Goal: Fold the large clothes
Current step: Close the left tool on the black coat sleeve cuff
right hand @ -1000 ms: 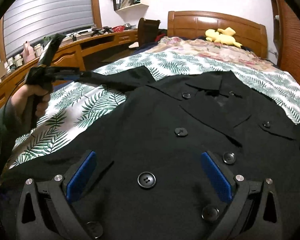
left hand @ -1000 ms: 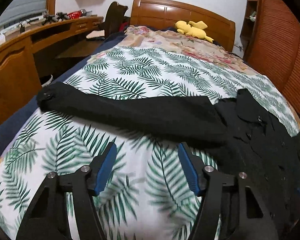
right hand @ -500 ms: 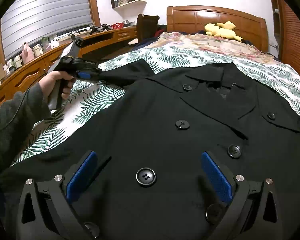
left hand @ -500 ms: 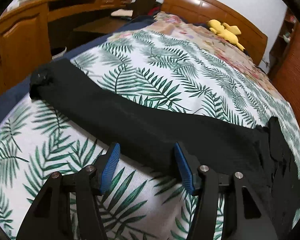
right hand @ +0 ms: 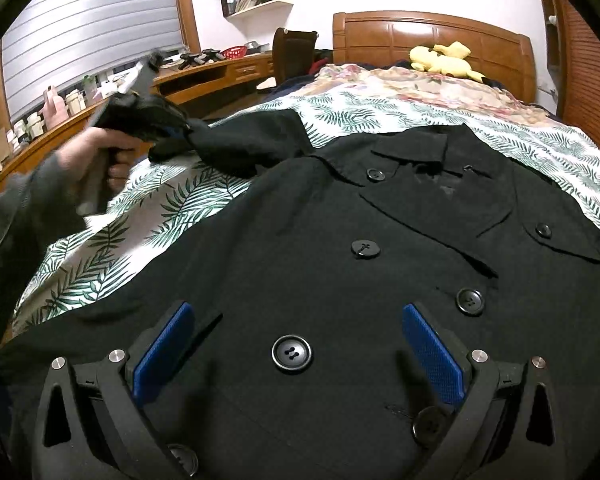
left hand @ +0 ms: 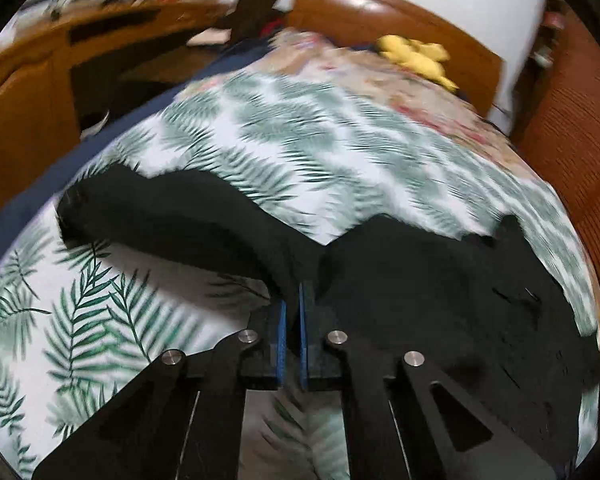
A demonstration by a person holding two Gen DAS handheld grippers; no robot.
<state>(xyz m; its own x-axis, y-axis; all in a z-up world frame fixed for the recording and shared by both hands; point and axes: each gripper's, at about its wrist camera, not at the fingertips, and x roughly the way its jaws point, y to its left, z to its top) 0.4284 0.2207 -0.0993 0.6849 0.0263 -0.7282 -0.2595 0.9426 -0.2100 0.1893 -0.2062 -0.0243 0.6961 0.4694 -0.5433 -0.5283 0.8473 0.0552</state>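
Black coat (right hand: 340, 280) fabric is spread button-side up over the near part of a bed covered by a palm-leaf sheet (right hand: 180, 208), with its collar toward the far headboard (right hand: 432, 40). At the left, a wooden desk (right hand: 220, 76) is seen running along the wall under a shuttered window. Beside it, a sleeved hand (right hand: 96, 152) is seen holding the left gripper (left hand: 293, 300), raised off the sheet. Its blue-padded fingers (left hand: 282, 332) have just been closing and are now clamped together on the coat's sleeve (left hand: 180, 224), partway along its length; the cloth is gathered into a peak between them, and the sleeve's end is left trailing toward the left edge of the bed. The left wrist view is blurred. Toward the middle, a row of dark buttons (right hand: 291, 353) is shown down the coat's front. The right gripper (right hand: 296, 352) is held low over the coat's near front, its fingers (right hand: 164, 352) spread wide apart with nothing pinched between them. At the far right, a yellow plush toy (right hand: 444, 62) is seen lying on a floral cover (right hand: 400, 84) against the headboard.
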